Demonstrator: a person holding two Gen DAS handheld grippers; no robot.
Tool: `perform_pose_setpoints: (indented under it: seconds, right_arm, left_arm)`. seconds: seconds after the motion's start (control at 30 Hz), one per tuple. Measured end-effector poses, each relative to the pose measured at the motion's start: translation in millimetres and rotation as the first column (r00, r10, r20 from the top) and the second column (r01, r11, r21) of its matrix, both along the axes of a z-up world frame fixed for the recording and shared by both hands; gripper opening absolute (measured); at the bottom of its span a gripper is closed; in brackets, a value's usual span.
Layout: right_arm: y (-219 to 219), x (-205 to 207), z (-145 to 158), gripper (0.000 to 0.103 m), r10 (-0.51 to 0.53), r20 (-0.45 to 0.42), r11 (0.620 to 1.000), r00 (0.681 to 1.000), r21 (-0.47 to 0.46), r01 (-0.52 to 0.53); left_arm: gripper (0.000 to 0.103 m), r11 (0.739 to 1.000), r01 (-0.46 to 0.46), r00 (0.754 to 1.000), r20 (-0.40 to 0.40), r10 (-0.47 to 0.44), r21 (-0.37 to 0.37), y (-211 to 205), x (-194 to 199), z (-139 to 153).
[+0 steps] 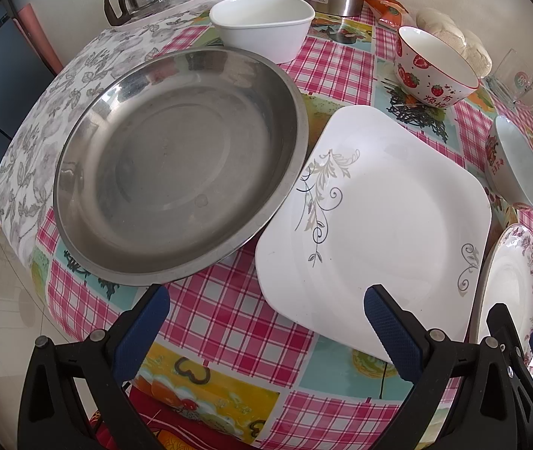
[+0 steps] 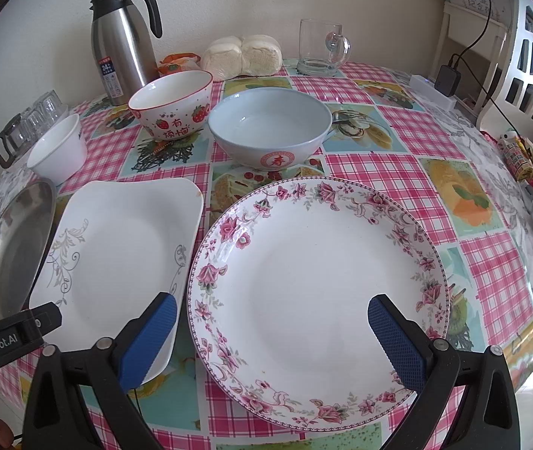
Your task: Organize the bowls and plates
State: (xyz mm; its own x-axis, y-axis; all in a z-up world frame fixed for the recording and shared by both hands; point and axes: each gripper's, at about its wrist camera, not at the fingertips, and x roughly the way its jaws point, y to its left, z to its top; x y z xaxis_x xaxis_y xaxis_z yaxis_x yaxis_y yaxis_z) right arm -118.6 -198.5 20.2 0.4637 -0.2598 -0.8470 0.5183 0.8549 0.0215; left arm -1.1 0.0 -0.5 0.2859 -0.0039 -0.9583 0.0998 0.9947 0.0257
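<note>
the left gripper (image 1: 266, 322) and right gripper (image 2: 272, 332) both gape wide, holding nothing. "genrobot.ai" shows at lower left of the right view. at centre there, a floral plate (image 2: 319, 292) lies empty; left of it a square plate (image 2: 116, 255) and a steel pan (image 1: 176, 165). farther back, a strawberry bowl (image 2: 172, 112) with chinese writing, then a flask (image 2: 122, 45) labelled "24". only the right view shows the glass mug (image 2: 320, 48).

Left of the right tool, "GenRobot.AI" marks the left tool's body (image 2: 7, 337); ahead, the thermos (image 2: 122, 45) label reads "24", the strawberry bowl (image 2: 172, 107) "有烦恼", the pale bowl (image 2: 270, 127) "寿".
</note>
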Motion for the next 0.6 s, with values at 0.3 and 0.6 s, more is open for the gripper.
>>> perform_pose_setpoints:
  seconds: [0.3,0.6]
  right_arm:
    - [0.7,0.3,0.1,0.103,-0.001,0.0,1.0,1.0,-0.001,0.001]
    - [1.9,1.0,0.7,0.103,0.0,0.004,1.0,1.0,-0.003,0.0]
  left_arm:
    - [0.103,1.0,0.001,1.0,0.0,-0.001,-0.003,0.0,0.4,0.1]
    - [0.103,1.0,-0.022,0.999,0.024,0.023,-0.008,2.4,-5.0,5.4]
